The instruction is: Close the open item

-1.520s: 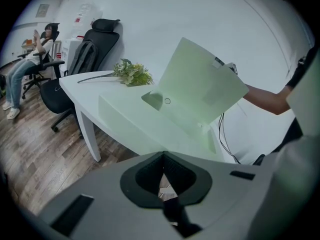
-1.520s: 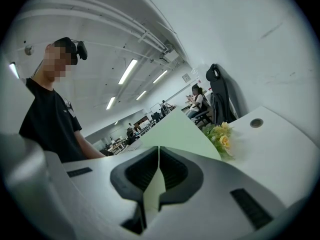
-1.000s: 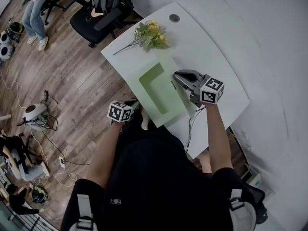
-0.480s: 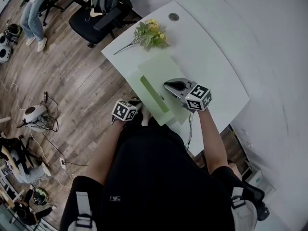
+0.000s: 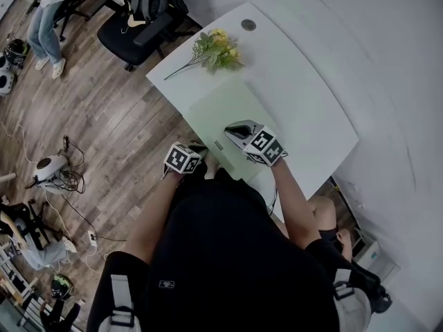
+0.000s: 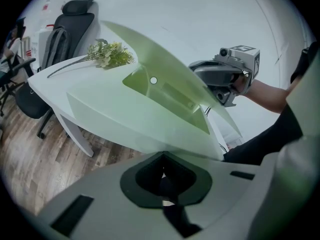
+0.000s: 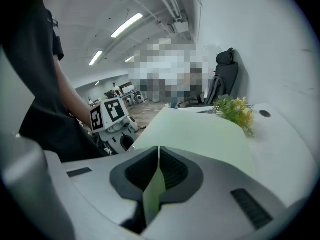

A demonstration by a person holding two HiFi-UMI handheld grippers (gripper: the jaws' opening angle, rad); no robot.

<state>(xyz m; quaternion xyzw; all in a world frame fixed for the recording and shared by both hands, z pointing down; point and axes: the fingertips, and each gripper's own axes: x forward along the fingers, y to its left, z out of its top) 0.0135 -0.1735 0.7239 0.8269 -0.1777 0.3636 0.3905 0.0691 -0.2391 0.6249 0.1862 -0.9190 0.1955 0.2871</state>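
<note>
Two grippers work at a pale green box (image 5: 225,109) that lies on the white counter (image 5: 304,81), near its front edge and just in front of the person. The right gripper (image 5: 232,131) has its fingers pinching the free edge of the box's lid (image 6: 150,49); in the right gripper view a thin strip of green sits between the two dark pads, and the lid's flat top stretches away from the right gripper (image 7: 158,151) toward the flowers (image 7: 235,109). Seen from the left gripper view, the lid stands tilted above the base (image 6: 110,109), hinged along the far side, with a wedge of space open beneath it and a sunken compartment showing inside. From the head view the lid looks nearly flat over the base.

The left gripper (image 5: 194,151) is at the counter's front edge, by the box's near corner. Its fingers (image 6: 162,159) are pressed together, and the base's front edge comes right down to their tips; whether they nip that edge I cannot tell.

A bunch of yellow and green flowers (image 5: 218,47) lies on the counter beyond the box, apart from it. A black office chair (image 5: 138,30) stands on the wooden floor (image 5: 104,116) past the counter's far corner.
</note>
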